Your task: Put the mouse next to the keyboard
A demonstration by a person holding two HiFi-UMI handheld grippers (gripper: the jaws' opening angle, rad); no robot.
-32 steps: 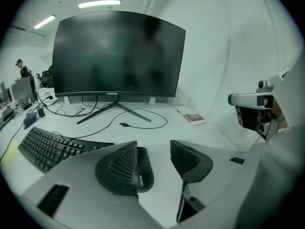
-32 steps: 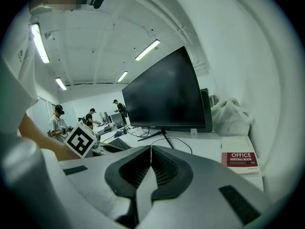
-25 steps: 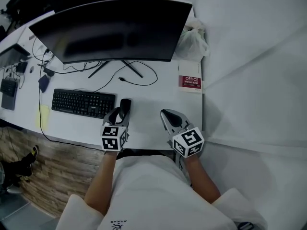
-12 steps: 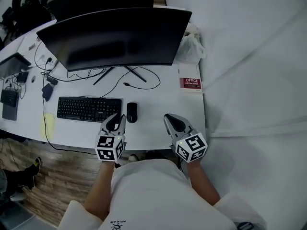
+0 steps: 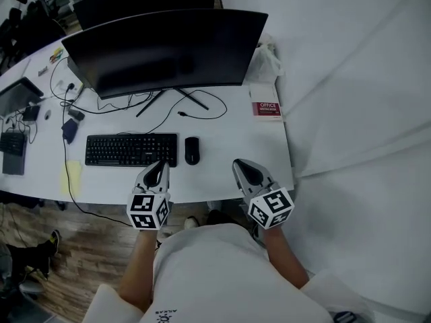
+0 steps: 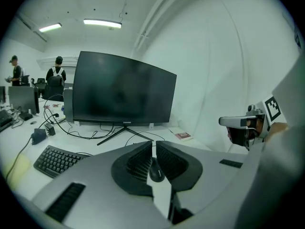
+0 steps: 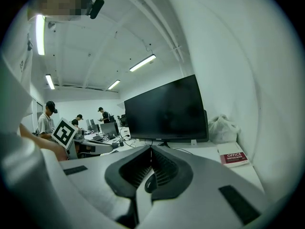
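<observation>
At the keyboard's [image 5: 131, 149] near right corner, the left gripper [image 5: 159, 168] has just been closing its jaws, which now meet on nothing. The right gripper [image 5: 239, 167], farther right of the keyboard, is clenched and empty too. The mouse [image 5: 192, 150] lies just beside the keyboard's right end.

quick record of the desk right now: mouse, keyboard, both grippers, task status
mouse: on desk, just right of keyboard, small gap between
left gripper: jaws have just been closing, now together, nothing between them; clear of the mouse
right gripper: jaws together, empty
task status: looks done
</observation>
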